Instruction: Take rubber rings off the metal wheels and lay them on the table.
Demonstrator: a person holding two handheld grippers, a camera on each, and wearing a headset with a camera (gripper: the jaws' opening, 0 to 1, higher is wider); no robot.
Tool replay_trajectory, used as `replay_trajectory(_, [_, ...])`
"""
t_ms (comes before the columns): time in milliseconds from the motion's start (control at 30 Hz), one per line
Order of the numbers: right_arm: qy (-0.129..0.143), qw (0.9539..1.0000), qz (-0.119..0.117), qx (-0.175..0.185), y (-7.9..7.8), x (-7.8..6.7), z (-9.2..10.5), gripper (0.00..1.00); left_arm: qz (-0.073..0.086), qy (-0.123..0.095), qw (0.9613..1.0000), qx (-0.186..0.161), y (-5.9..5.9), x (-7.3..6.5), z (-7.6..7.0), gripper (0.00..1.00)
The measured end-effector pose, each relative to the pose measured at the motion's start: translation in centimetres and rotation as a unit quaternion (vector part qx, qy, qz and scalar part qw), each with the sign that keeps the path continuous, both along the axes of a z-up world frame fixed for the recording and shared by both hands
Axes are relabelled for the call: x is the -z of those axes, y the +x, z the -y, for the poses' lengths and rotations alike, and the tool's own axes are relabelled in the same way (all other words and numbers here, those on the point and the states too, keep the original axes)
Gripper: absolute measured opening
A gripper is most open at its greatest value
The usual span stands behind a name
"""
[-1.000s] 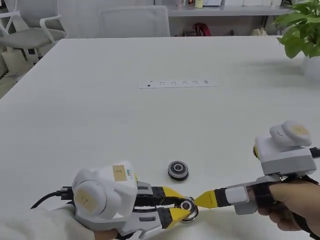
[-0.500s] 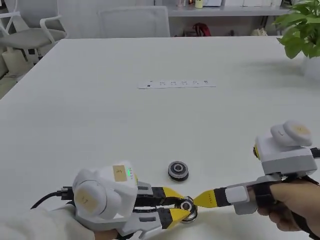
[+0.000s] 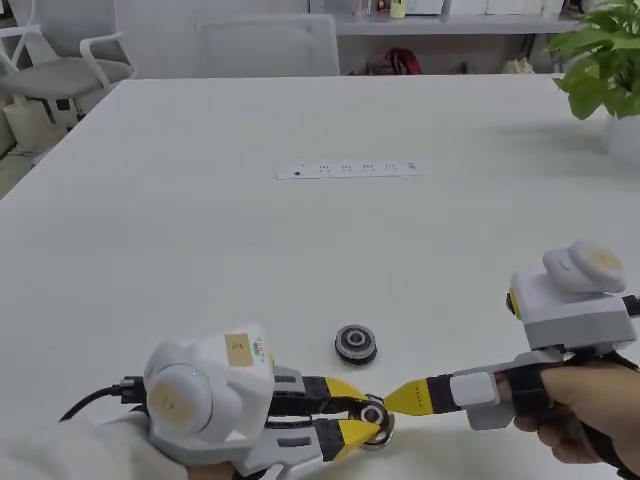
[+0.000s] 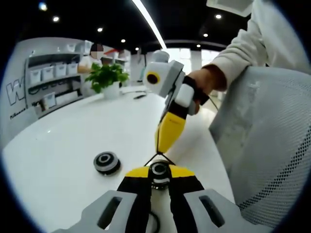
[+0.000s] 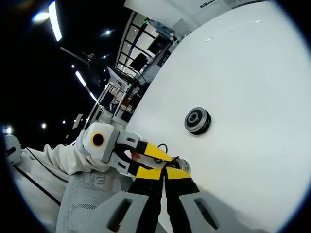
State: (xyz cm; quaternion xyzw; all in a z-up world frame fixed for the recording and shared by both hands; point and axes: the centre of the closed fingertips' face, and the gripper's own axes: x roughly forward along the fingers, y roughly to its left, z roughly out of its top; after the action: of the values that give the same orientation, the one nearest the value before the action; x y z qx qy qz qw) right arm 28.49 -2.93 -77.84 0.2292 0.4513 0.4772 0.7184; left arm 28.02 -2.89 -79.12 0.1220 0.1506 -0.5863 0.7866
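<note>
My left gripper [image 3: 370,416] [image 4: 159,171] is shut on a small metal wheel [image 3: 373,411] [image 4: 160,170] near the table's front edge. From the right, my right gripper [image 3: 393,401] [image 5: 165,171] meets that wheel with its yellow jaws pressed together. They pinch a thin black rubber ring [image 4: 158,158] at the wheel's rim. The left gripper view shows the right gripper [image 4: 163,145] coming down onto the wheel. A second wheel [image 3: 356,342] [image 4: 107,162] [image 5: 198,120], dark ring still around it, lies flat on the table just beyond the jaws.
The white table [image 3: 300,250] stretches far ahead. A white power strip [image 3: 350,168] lies at its middle and a green plant [image 3: 600,60] stands at the back right. White chairs [image 3: 60,60] stand behind the table at the back left.
</note>
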Motion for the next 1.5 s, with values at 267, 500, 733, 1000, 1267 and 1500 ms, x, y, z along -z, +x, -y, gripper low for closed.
replay_trajectory(267, [0.011, 0.9999, 0.000, 0.001, 0.0, -0.4, -0.2, 0.00, 0.000, 0.000, 1.0000, -0.001, 0.0, 0.0, 0.0, 0.14])
replay_trajectory(500, [0.013, 0.9999, -0.001, 0.008, 0.1, -0.5, -0.2, 0.00, -0.005, -0.005, 1.0000, -0.006, 0.0, 0.0, 0.0, 0.14])
replay_trajectory(733, [-0.027, 0.9995, 0.008, 0.017, 0.4, 0.8, 0.6, 0.00, -0.020, -0.008, 0.9996, -0.017, 0.0, -0.1, 0.1, 0.14])
replay_trajectory(1000, [-0.045, 0.9987, 0.020, 0.008, 0.1, 1.1, 0.6, 0.00, -0.012, 0.023, 0.9997, -0.006, 0.0, -0.2, 0.2, 0.15])
replay_trajectory(1267, [-0.047, 0.9986, 0.023, 0.006, 0.0, 0.9, 0.6, 0.00, 0.001, 0.010, 0.9999, -0.010, 0.3, -2.2, 0.2, 0.24])
replay_trajectory(1500, [-0.035, 0.9991, 0.025, 0.006, 0.0, 0.1, 0.2, 0.00, 0.014, -0.001, 0.9998, -0.013, 0.9, -4.3, -0.5, 0.32])
